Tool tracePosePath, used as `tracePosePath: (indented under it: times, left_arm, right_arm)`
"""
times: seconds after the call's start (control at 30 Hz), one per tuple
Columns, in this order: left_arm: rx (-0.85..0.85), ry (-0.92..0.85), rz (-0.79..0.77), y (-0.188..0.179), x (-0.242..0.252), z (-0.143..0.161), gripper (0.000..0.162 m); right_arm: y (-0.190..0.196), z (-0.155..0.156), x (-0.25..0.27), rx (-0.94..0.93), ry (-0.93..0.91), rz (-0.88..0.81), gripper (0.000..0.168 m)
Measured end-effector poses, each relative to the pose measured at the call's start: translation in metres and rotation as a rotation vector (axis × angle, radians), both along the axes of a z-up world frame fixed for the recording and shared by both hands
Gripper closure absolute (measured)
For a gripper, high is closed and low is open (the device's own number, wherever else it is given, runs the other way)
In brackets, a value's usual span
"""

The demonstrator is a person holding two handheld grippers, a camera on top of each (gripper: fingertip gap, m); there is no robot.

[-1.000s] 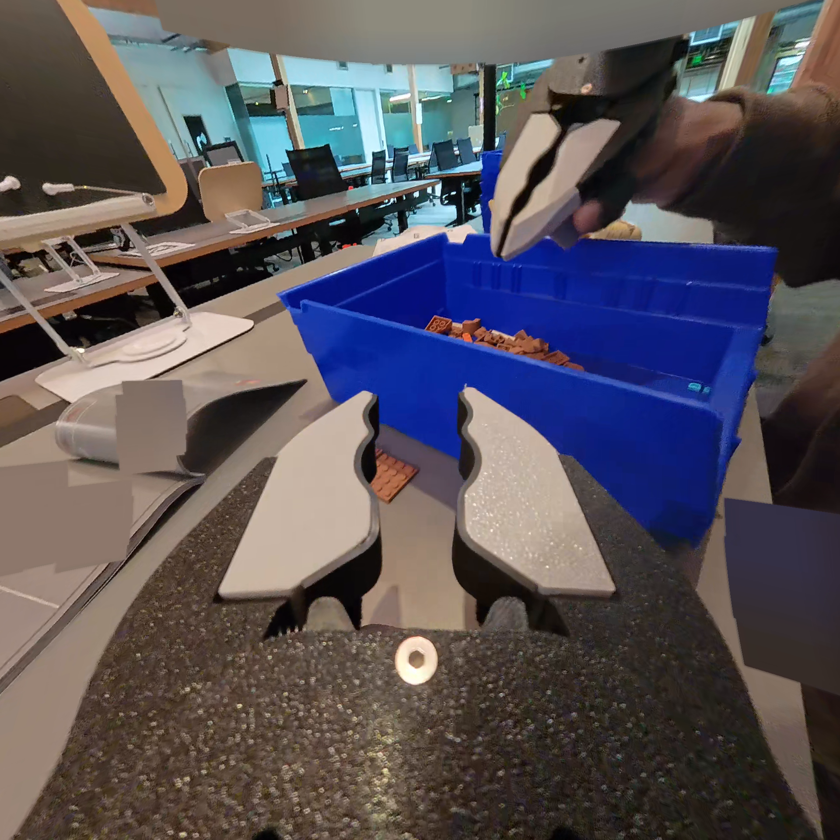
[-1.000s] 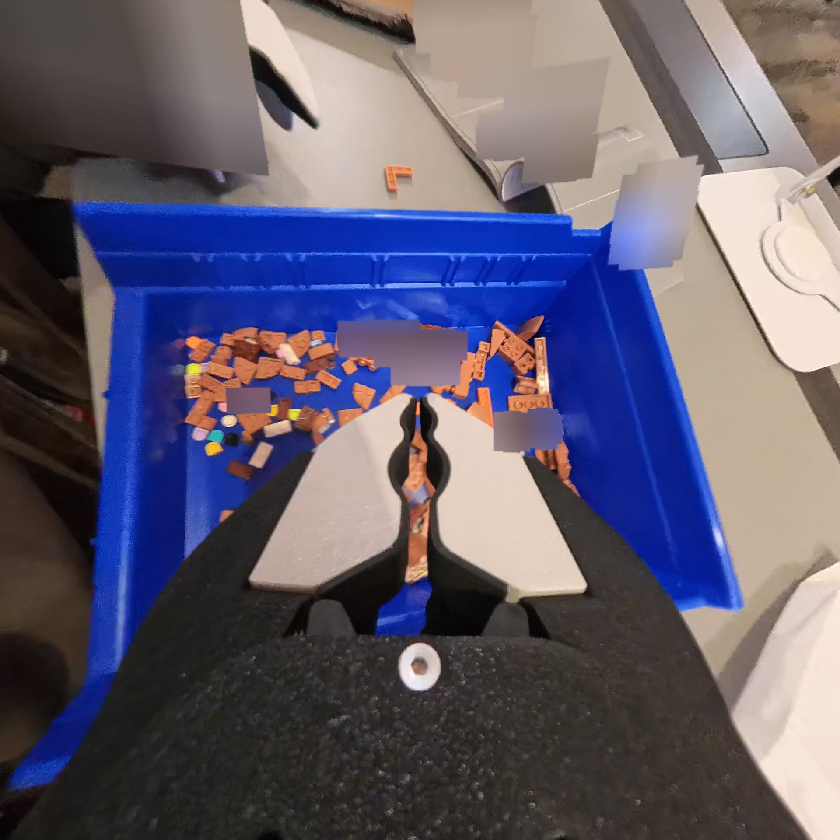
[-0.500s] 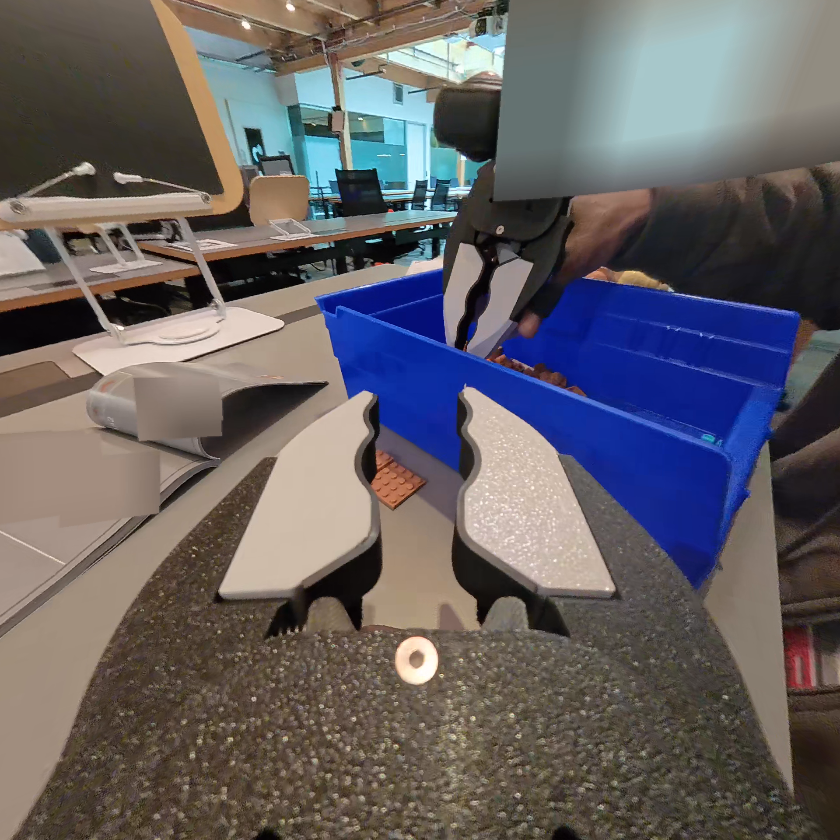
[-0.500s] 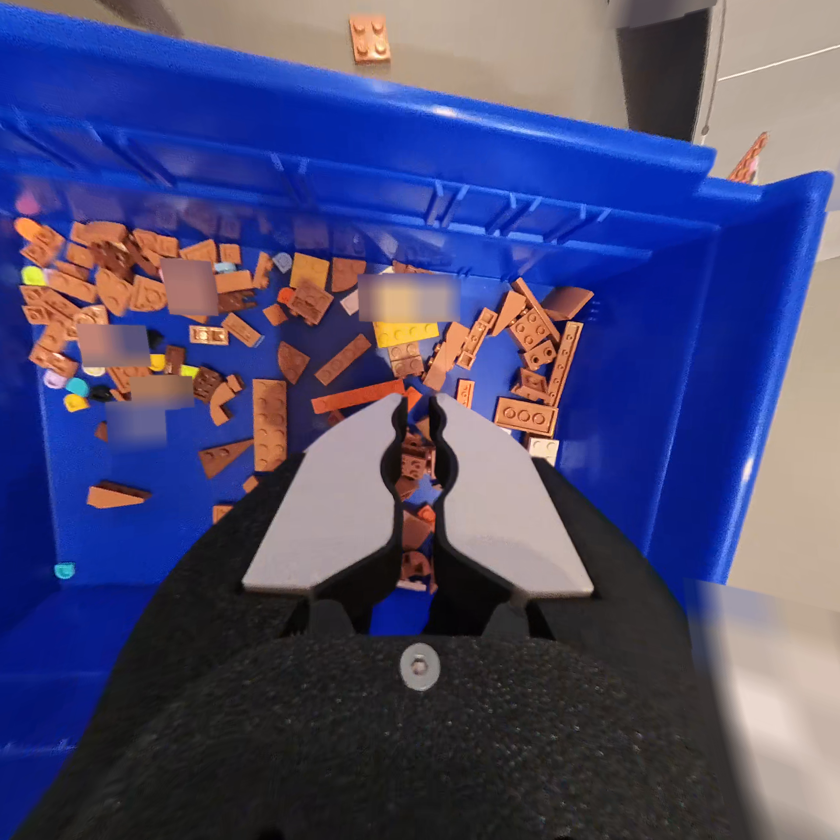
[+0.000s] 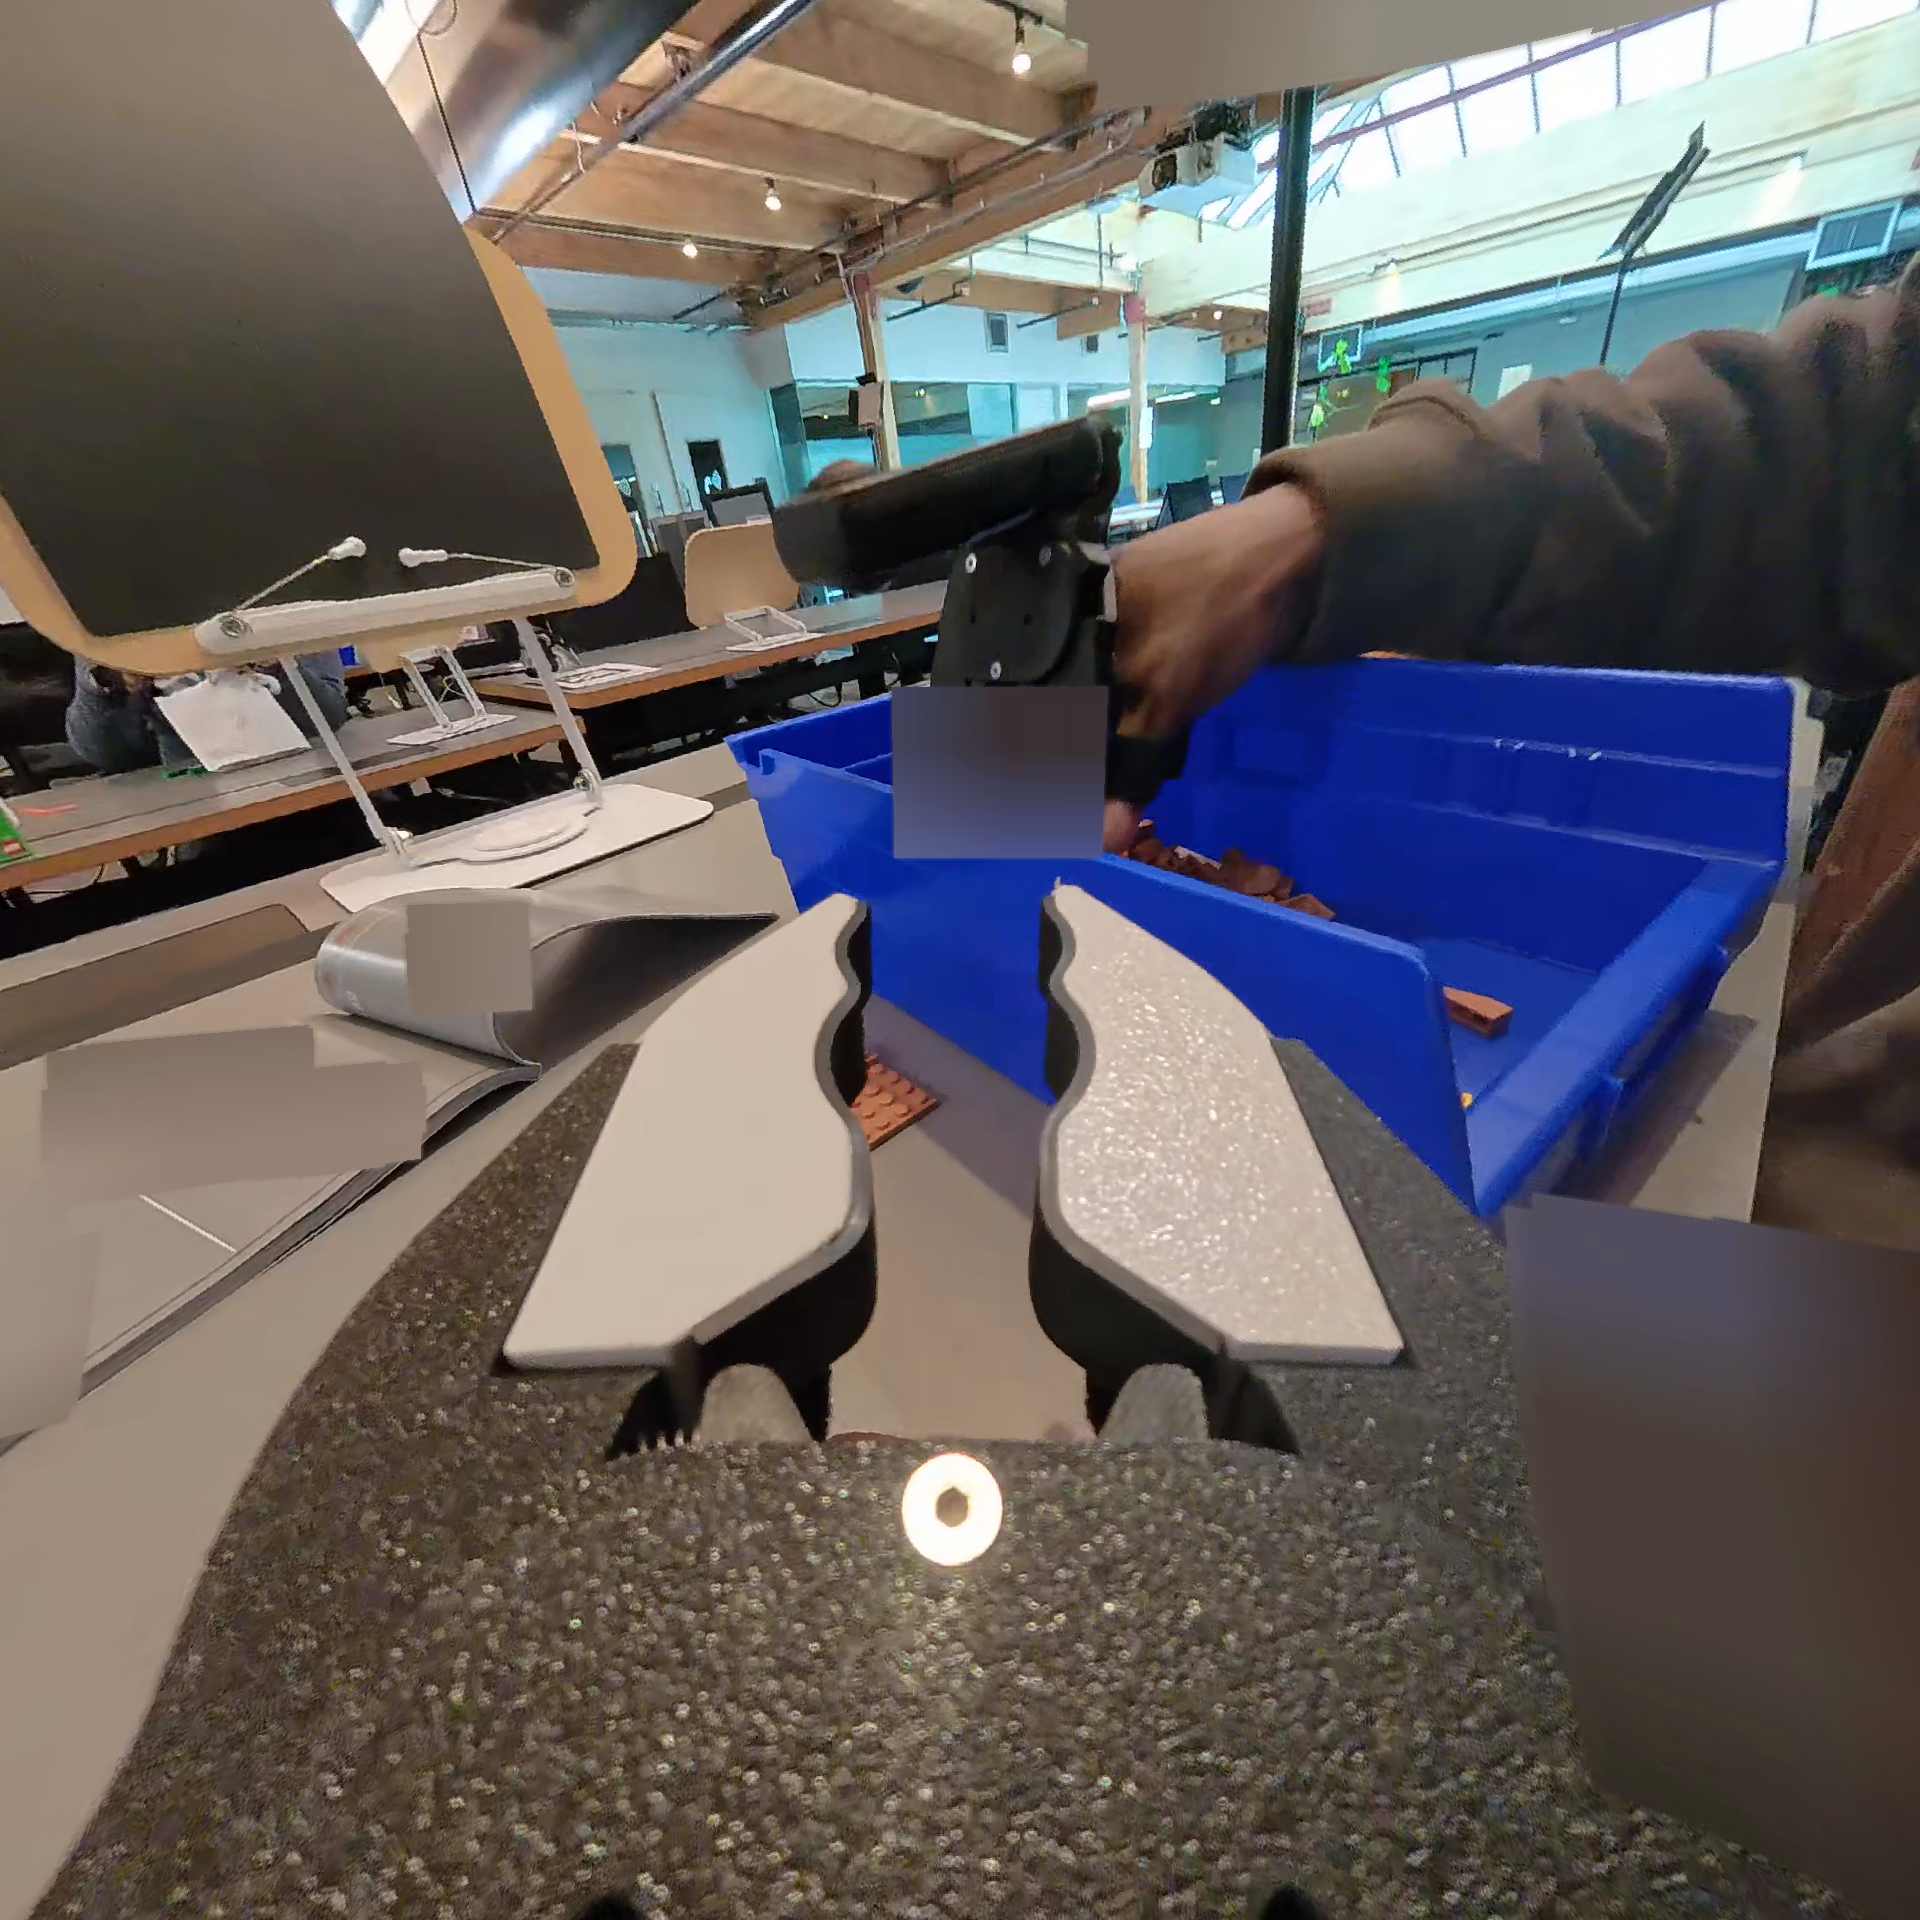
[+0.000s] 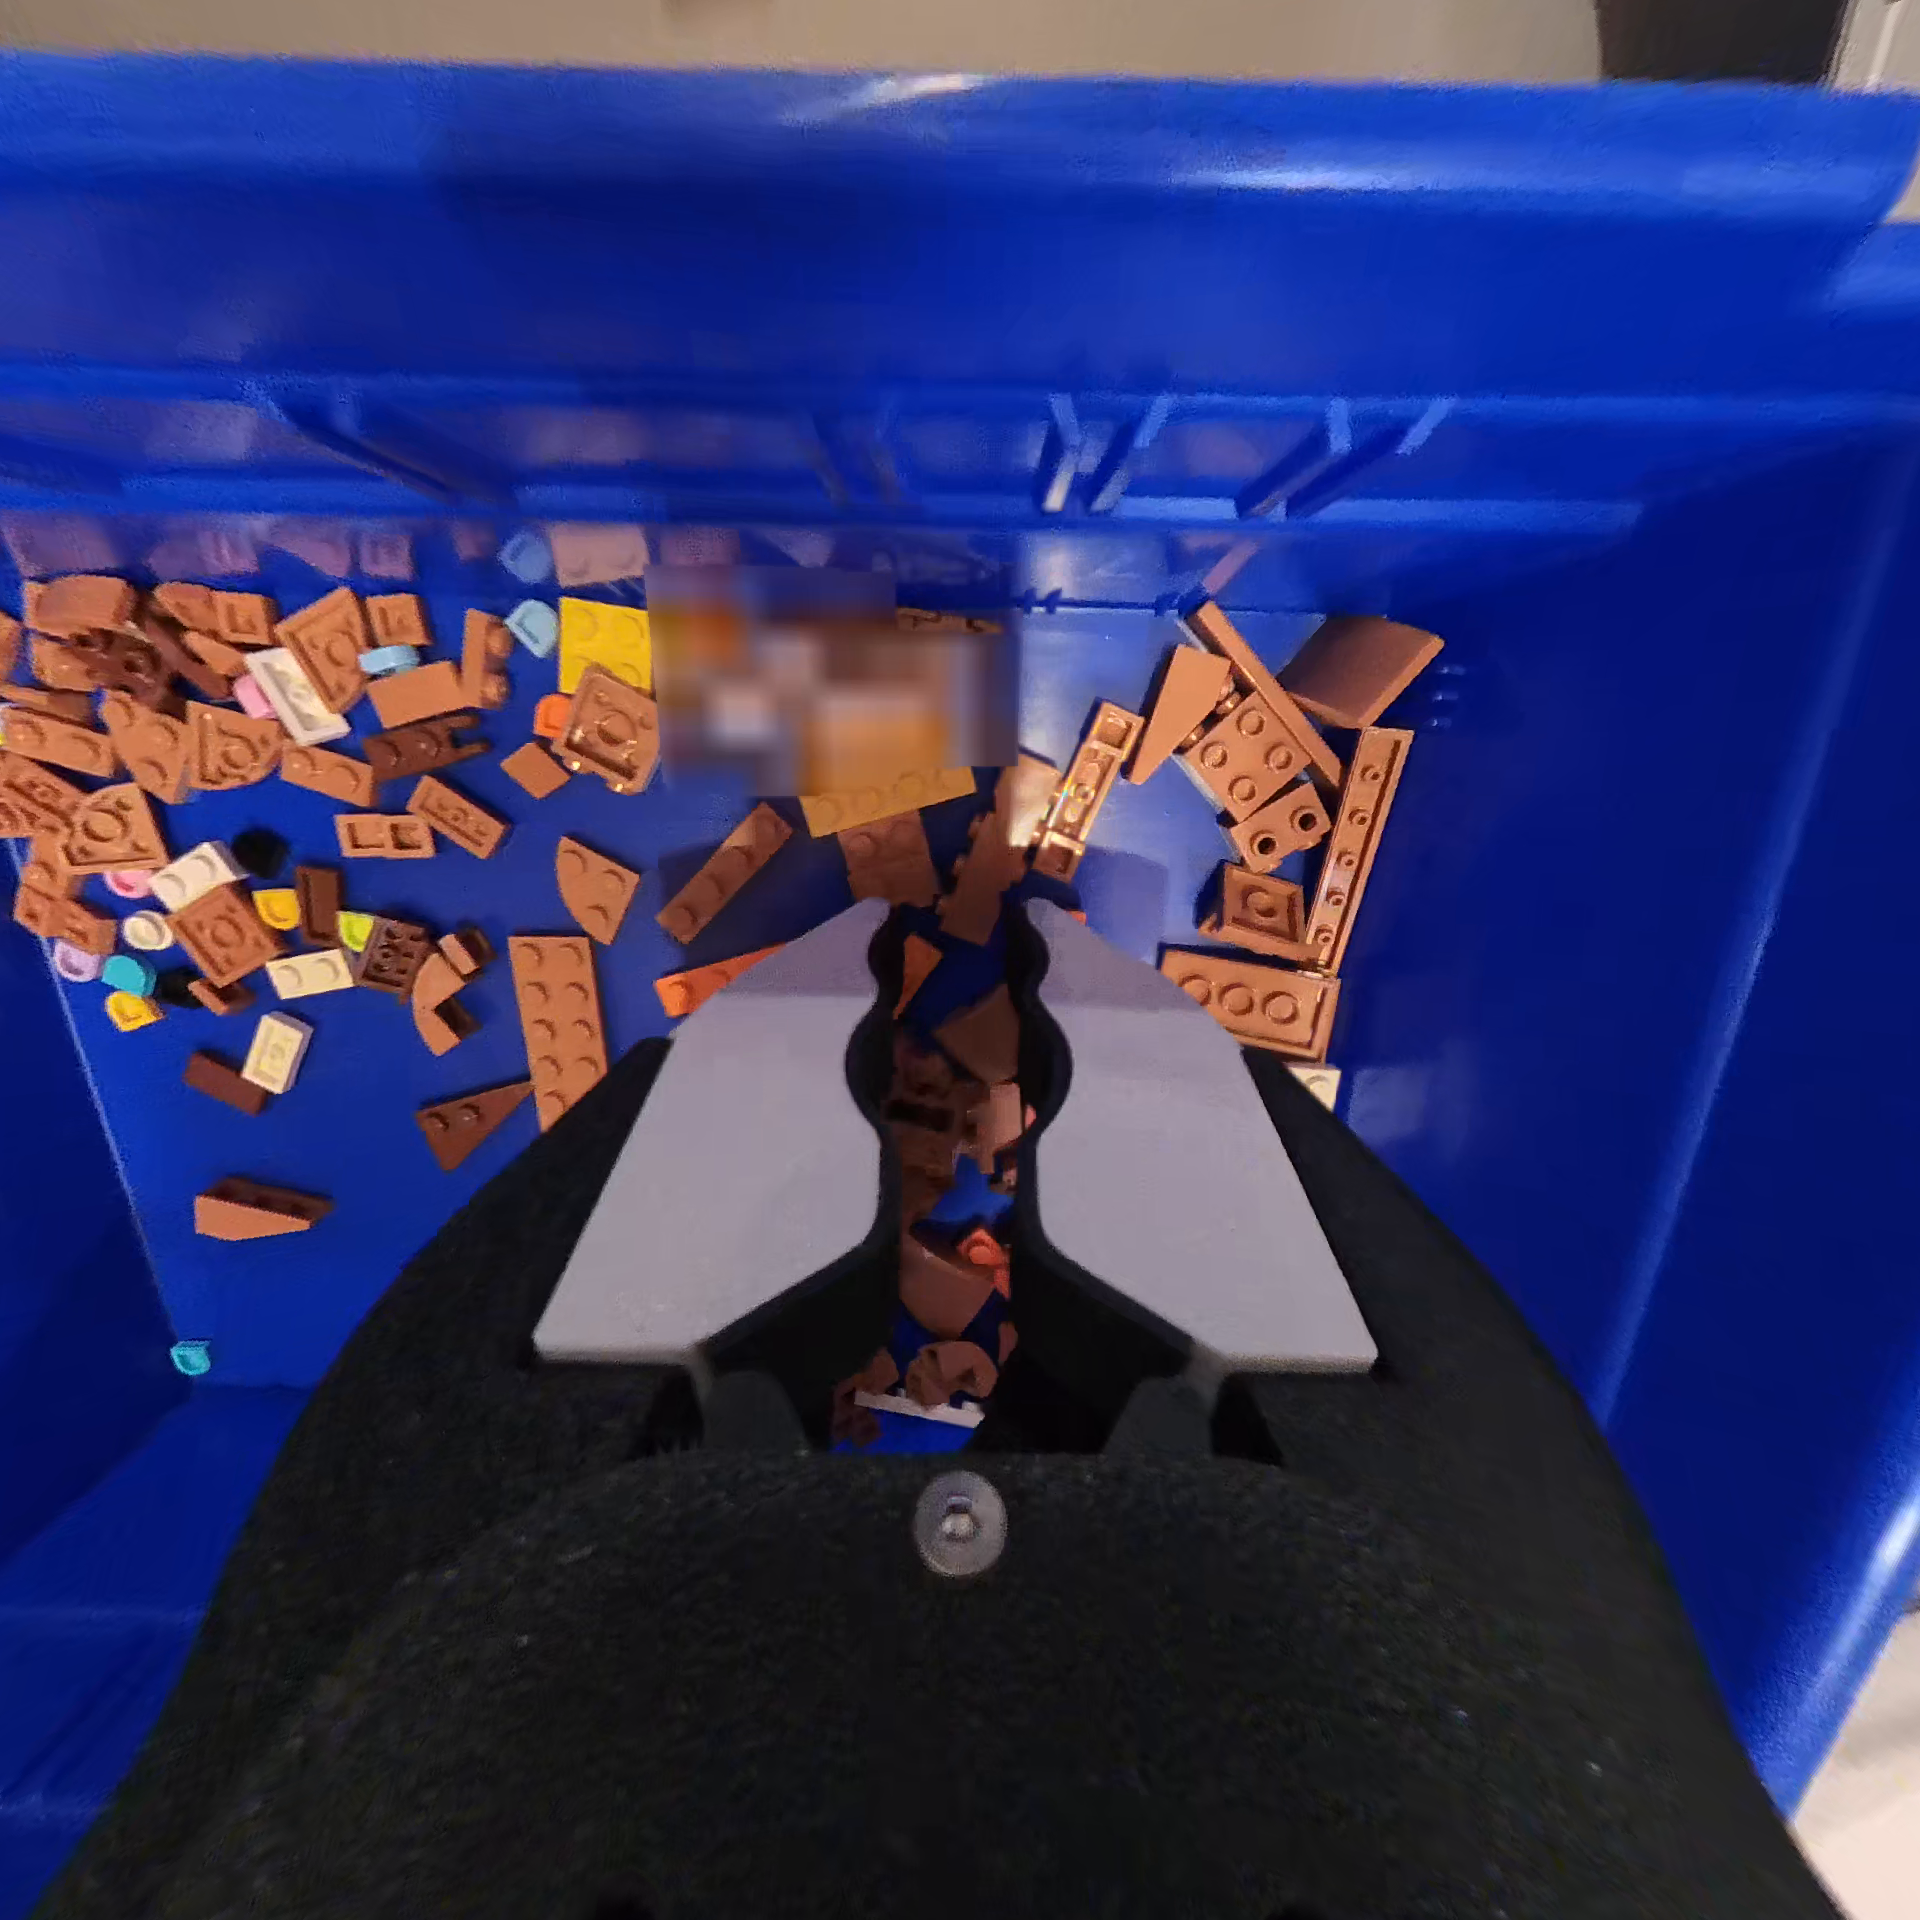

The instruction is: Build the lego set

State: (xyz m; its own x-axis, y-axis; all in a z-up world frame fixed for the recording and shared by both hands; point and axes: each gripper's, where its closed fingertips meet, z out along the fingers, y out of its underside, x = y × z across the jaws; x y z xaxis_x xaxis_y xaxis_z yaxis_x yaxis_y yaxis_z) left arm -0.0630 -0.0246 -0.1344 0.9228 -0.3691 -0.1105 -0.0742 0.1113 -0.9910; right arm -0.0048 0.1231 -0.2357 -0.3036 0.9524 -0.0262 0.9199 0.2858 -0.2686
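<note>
My left gripper point(image 5: 951, 914) is open and empty, low over the grey table, just short of the blue bin point(image 5: 1247, 997). A small brown studded plate point(image 5: 894, 1101) lies on the table between its fingers and the bin. My right gripper point(image 6: 956, 920) is down inside the blue bin point(image 6: 935, 260), open by a narrow gap and holding nothing. Its tips hover over a scatter of loose brown lego pieces point(image 6: 1257, 769). In the left wrist view the right gripper point(image 5: 1018, 613) reaches into the bin, held by a hand in a brown sleeve; its tips are hidden.
An open instruction booklet point(image 5: 582, 966) lies on the table left of the bin. A white tablet stand point(image 5: 499, 831) holding a dark screen stands behind it. Among the brown pieces are a yellow plate point(image 6: 603, 634) and small coloured bits point(image 6: 135, 977). The bin's walls close in on my right gripper. About 20 cm separates my left fingertips from my right.
My right gripper has dropped from above the bin down close to the pieces, and its jaws have parted from nearly shut. My left gripper stays open near the brown plate.
</note>
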Motion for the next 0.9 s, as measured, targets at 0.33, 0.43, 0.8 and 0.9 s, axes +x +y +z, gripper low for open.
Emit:
tracePosePath:
  times: [0.33,0.43,0.8,0.9]
  left_arm:
    - [0.030,-0.174,-0.040,-0.006,-0.016,0.011,0.134]
    - [0.020,-0.234,-0.054,-0.005,-0.022,0.012,0.135]
    - [-0.071,-0.276,-0.185,-0.003,-0.013,0.007,0.136]
    - [-0.116,-0.247,-0.232,0.002,-0.007,0.003,0.135]
  right_arm:
    - [0.002,-0.007,-0.002,-0.032,-0.075,0.023,0.156]
    - [0.004,-0.005,0.000,-0.016,-0.080,0.037,0.157]
    - [0.001,0.015,0.017,-0.025,-0.098,0.098,0.155]
    - [0.004,0.019,0.015,-0.017,-0.109,0.111,0.149]
